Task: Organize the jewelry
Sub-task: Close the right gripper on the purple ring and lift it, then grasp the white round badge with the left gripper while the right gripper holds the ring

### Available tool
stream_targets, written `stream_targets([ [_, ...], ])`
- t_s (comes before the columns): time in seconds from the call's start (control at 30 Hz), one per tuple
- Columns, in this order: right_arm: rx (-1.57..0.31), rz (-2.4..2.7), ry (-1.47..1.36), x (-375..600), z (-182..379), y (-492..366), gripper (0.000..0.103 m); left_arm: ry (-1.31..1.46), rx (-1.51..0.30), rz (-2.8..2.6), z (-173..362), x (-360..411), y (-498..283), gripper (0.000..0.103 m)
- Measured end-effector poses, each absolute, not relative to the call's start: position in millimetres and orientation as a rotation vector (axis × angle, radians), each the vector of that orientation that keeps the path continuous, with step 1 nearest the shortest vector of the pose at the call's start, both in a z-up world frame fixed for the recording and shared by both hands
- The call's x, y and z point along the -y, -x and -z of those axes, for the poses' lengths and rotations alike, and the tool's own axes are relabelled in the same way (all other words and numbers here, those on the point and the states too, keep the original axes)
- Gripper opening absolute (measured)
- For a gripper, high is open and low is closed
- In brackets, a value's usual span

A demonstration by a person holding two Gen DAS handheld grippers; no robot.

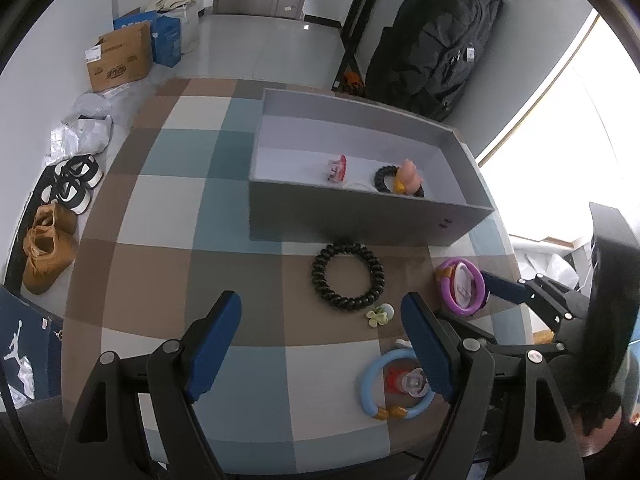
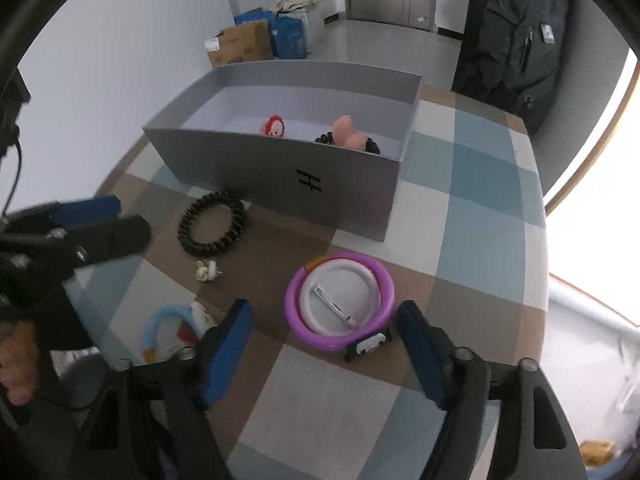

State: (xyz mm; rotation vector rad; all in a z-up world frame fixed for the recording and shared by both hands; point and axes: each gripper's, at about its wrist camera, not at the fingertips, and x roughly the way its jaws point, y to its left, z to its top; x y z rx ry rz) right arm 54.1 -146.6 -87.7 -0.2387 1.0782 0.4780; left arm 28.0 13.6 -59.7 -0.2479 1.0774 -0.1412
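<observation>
A grey box (image 1: 352, 216) (image 2: 280, 176) stands on the checked table and holds a red clip (image 1: 337, 169), a pink figure (image 1: 410, 176) and a black coil tie (image 1: 385, 179). In front of it lie a large black coil ring (image 1: 347, 277) (image 2: 212, 223), a small yellow flower clip (image 1: 377, 317) (image 2: 206, 271), a purple ring (image 1: 462, 286) (image 2: 340, 300) around a white round badge (image 2: 340, 294), and a blue ring (image 1: 394, 384) (image 2: 160, 332). My left gripper (image 1: 324, 344) is open above the table, near the blue ring. My right gripper (image 2: 326, 350) is open just before the purple ring.
A small black penguin piece (image 2: 368, 346) lies by the purple ring. Shoes (image 1: 50, 248), cardboard boxes (image 1: 120, 56) and a black backpack (image 1: 436, 36) are on the floor beyond the table. A window is at the right.
</observation>
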Motion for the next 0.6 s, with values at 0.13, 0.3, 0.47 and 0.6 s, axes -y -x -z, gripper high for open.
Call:
stream_targets([
  [0.13,-1.078,-0.475,0.165,155.7,85.2,-57.9,0.051,0.275,-1.081,0.141,60.6,-17.4,-31.0,0.079],
  [0.3,-1.025,-0.513,0.052,168.6,68.0,-56.6,0.050,0.285,-1.075,0.154,58.5,-17.2,-31.1,0.079],
  [0.47,-0.940,-0.524,-0.026,177.8,43.8,-52.1,0.050,0.254,-1.064,0.178,55.0,-9.5,-28.8,0.079],
  [0.6,-0.890,-0.499,-0.105,196.7,27.9,-53.8,0.050,0.183,-1.038,0.245,50.1,10.0,-25.8,0.079],
])
